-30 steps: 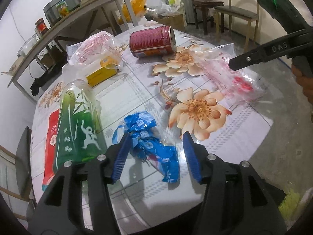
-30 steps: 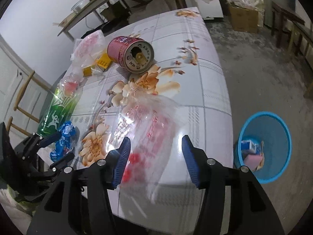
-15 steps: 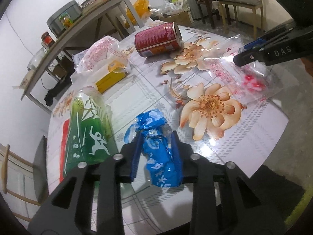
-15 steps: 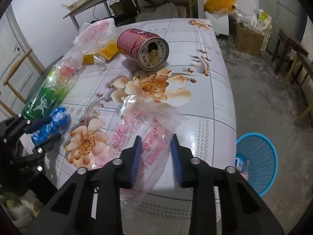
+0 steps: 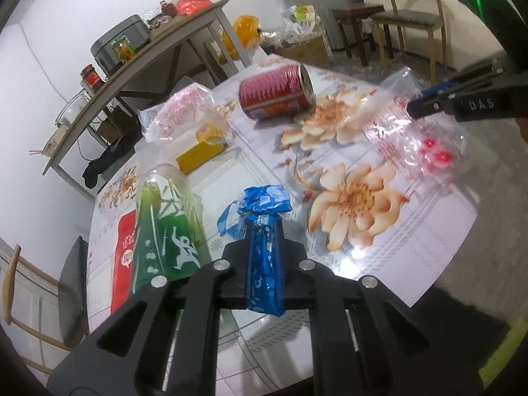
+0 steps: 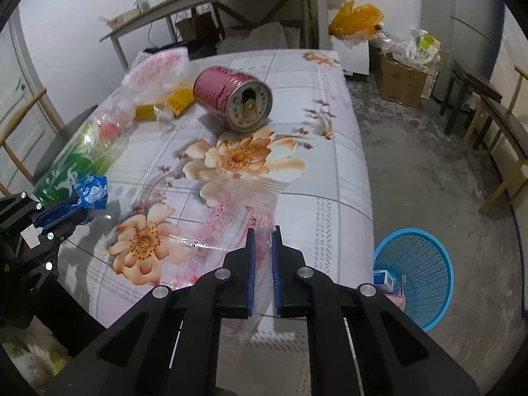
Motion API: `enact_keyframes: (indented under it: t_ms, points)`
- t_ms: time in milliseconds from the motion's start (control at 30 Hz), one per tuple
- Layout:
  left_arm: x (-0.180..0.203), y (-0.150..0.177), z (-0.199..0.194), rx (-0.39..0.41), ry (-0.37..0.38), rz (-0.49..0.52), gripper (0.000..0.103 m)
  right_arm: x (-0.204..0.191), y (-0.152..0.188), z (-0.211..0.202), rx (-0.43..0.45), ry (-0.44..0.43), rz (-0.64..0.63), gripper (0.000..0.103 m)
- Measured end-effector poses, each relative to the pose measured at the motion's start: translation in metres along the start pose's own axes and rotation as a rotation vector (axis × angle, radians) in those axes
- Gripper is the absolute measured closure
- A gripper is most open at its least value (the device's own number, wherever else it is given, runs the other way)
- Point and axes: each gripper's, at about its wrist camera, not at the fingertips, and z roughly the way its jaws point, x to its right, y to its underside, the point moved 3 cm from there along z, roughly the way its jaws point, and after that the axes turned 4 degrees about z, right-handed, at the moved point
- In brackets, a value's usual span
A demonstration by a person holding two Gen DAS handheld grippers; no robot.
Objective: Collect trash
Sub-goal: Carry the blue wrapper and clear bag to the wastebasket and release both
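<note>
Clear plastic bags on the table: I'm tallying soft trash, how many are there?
2. One clear bag lies at the near edge, pinched by the right tool; another bag sits at the far corner, over a yellow box.

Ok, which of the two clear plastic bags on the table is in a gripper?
The near clear bag with red pieces inside, by the table's front edge, pinched by the right gripper. The other bag lies untouched over the yellow box.

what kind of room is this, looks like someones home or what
Most likely a lived-in room of a home, perhaps a kitchen or dining area. A table with a floral cover holds litter, a side table carries jars and a cooker-like pot, wooden chairs stand by the wall, and a blue waste basket sits on the concrete floor.
</note>
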Motion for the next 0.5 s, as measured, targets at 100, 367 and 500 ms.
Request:
enact_keyframes:
  t_ms: [100,367,500]
  points:
    - [-0.001,-0.008,-0.009,0.029,-0.002,-0.005,0.095,0.008,-0.001,-0.014,0.031,0.004,0.029,0.095]
    - [0.009,-0.054,-0.033,0.152,0.042,0.008,0.095,0.053,-0.001,-0.053,0.123,0.049,0.157,0.096]
    - [0.027,-0.089,-0.042,0.229,0.087,0.046,0.095,0.089,0.004,-0.070,0.157,0.090,0.242,0.096]
